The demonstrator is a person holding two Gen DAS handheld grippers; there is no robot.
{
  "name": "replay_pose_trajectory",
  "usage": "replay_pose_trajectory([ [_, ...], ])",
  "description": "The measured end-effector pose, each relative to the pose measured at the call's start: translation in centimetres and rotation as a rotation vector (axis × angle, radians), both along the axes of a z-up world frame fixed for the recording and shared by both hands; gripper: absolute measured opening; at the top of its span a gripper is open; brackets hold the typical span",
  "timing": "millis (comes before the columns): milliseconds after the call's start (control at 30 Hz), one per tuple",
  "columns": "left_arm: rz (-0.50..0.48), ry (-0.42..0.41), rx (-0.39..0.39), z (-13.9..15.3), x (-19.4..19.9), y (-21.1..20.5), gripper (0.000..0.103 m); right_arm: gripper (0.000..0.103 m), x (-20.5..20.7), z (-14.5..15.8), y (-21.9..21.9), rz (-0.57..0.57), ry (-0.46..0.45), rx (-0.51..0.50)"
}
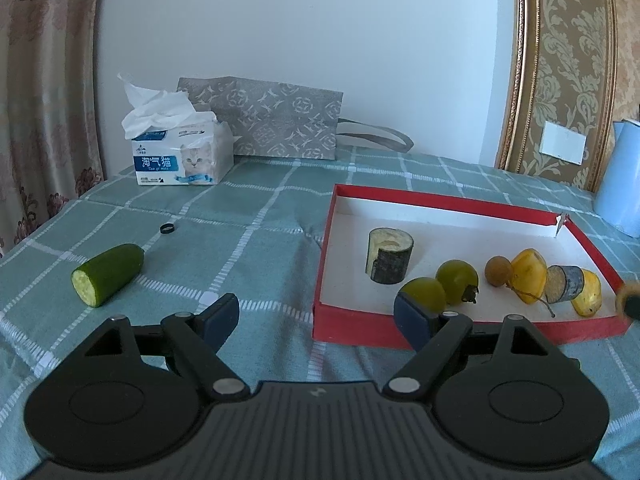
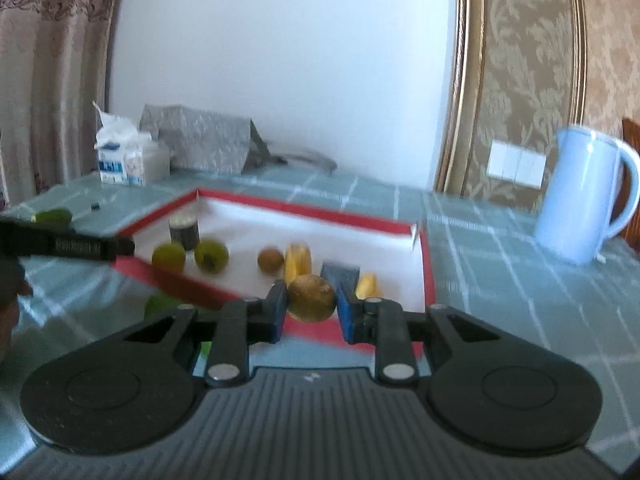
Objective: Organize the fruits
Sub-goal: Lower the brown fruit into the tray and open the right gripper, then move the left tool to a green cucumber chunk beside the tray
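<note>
Right tool point(image 2: 311, 307): pinching a round brown fruit point(image 2: 312, 297) between its blue pads, held just above the near wall of the red box point(image 2: 276, 212); judged to be carried in for sorting with the rest.
Left tool point(image 1: 316, 316): spread wide, nothing between the pads; it sits at the box's near left corner, judged to be waiting.
Box role: landmark and collection point on the checked surface point(image 1: 248, 216); white floor, red walls.
Count inside box: two green round fruits point(image 1: 456, 280), one small brown fruit point(image 1: 498, 270), two yellow pieces point(image 1: 530, 276), two dark-skinned cut cylinders point(image 1: 390, 260).
Count outside box: one cut cucumber half point(image 1: 108, 274), well left of the box, not yet sorted; something green shows just before the box's near wall in the right view, too blurred to name.
Other items: one tissue pack point(image 1: 182, 156) and one patterned bag point(image 1: 276, 120) behind the box to the left; one blue jug point(image 2: 580, 196) to its right.
</note>
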State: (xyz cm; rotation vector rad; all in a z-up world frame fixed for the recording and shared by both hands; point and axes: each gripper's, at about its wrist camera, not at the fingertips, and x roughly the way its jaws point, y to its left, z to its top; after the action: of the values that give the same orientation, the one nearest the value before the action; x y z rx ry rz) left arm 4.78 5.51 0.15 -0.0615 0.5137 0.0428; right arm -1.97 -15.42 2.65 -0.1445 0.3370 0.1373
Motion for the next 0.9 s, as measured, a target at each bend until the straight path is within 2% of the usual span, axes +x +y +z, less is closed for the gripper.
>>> replay_pose_trajectory([
  [100,0.001,0.002,-0.003,0.0,0.0,0.0,0.086,0.025,2.1,0.6,1.0,0.004,-0.002,-0.035],
  [300,0.004,0.005,-0.010,0.0,0.1,0.1,0.088,0.025,6.7,-0.7,2.6,0.013,0.082,-0.058],
  [467,-0.008,0.012,-0.017,-0.1,0.2,0.1,0.091,0.027,7.8,-1.9,3.0,0.020,0.115,-0.061],
  [500,-0.009,0.012,-0.018,-0.1,0.3,0.1,0.092,0.030,7.7,-1.9,3.0,0.019,0.109,-0.056],
  [533,-0.010,0.013,-0.018,-0.1,0.3,0.1,0.092,0.044,7.6,-1.9,2.9,0.015,0.100,-0.051],
  [567,-0.011,0.014,-0.018,-0.1,0.3,0.0,0.094,0.053,7.5,-1.8,2.9,0.008,0.086,-0.047],
  [633,-0.013,0.016,-0.020,-0.2,0.3,0.1,0.094,0.053,6.8,-1.6,2.7,-0.011,0.060,-0.059],
  [700,-0.021,0.020,-0.030,-0.2,0.3,0.1,0.094,0.062,5.7,-1.2,2.1,-0.036,0.042,-0.055],
  [733,-0.025,0.023,-0.036,-0.2,0.3,0.2,0.094,0.079,5.1,-1.1,1.7,-0.047,0.042,-0.040],
  [767,-0.029,0.025,-0.040,-0.2,0.3,0.2,0.094,0.092,4.6,-0.9,1.2,-0.057,0.045,-0.025],
  [900,-0.058,0.028,-0.048,-0.2,0.1,0.0,0.094,0.103,2.0,-0.6,-0.8,-0.080,0.029,0.049],
])
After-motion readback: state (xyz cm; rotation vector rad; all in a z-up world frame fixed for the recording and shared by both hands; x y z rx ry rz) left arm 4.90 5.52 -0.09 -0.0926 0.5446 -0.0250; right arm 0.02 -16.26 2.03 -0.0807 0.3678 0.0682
